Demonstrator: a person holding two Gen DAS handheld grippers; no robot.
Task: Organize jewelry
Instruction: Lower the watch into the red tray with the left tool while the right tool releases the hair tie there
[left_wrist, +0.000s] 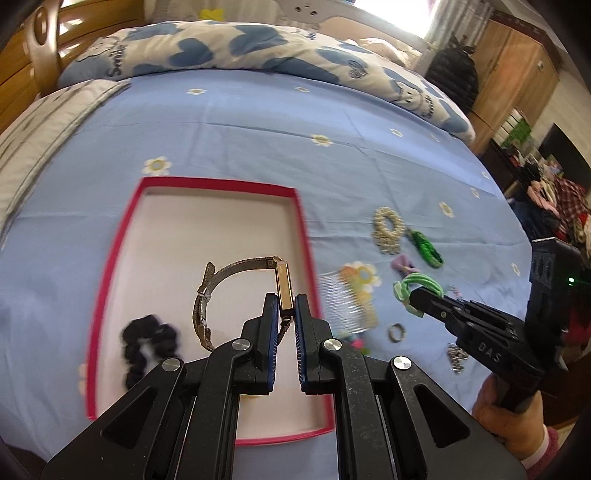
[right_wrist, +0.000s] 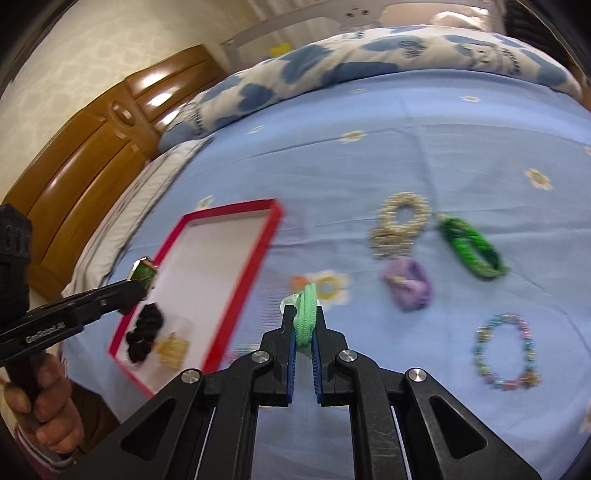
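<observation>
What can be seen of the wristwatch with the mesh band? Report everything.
The wristwatch with a gold rectangular case and grey metal mesh band is clamped at its case between the shut blue pads of the left gripper. Its band curves out to the left in an open arc, the buckle end hanging down. It is held over the white floor of the red-rimmed box, near the black scrunchie. From the right wrist, its face glints green.

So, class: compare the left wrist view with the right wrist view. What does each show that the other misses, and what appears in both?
Only the left wrist view shows the watch's mesh strap and a small ring. Only the right wrist view shows the pastel bead bracelet and a yellow clip in the tray. Both show the red tray, black scrunchie, pearl bracelets, and the light green hair tie in the right gripper.
</observation>
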